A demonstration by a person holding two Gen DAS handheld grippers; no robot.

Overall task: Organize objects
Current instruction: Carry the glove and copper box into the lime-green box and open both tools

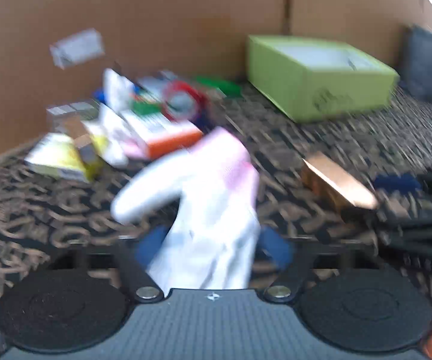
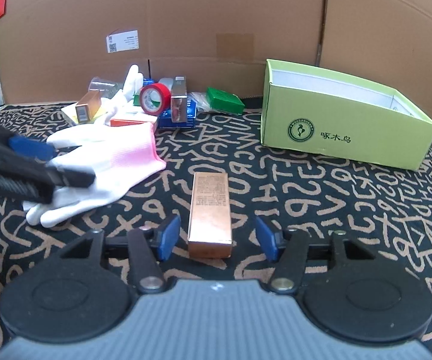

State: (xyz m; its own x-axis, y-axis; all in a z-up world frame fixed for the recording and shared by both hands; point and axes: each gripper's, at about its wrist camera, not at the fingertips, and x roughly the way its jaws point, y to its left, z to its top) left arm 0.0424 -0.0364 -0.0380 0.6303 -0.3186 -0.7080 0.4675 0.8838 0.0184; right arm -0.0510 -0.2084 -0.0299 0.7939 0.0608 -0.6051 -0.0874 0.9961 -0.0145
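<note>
Patterned carpet (image 2: pixel 306 186), knit glove (image 2: pixel 108 162), coppery carton (image 2: pixel 211 210)

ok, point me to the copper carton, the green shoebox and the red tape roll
copper carton (image 2: pixel 211 207), right wrist view, on its printed top face.
green shoebox (image 2: pixel 348 126), right wrist view, on its front wall beside the logo.
red tape roll (image 2: pixel 156 97), right wrist view, on its red outer band.

The room is evenly and softly lit, with faint shadows. The left wrist view is smeared all over by motion blur. The right wrist view is sharp, and both curve and darken at the corners.
</note>
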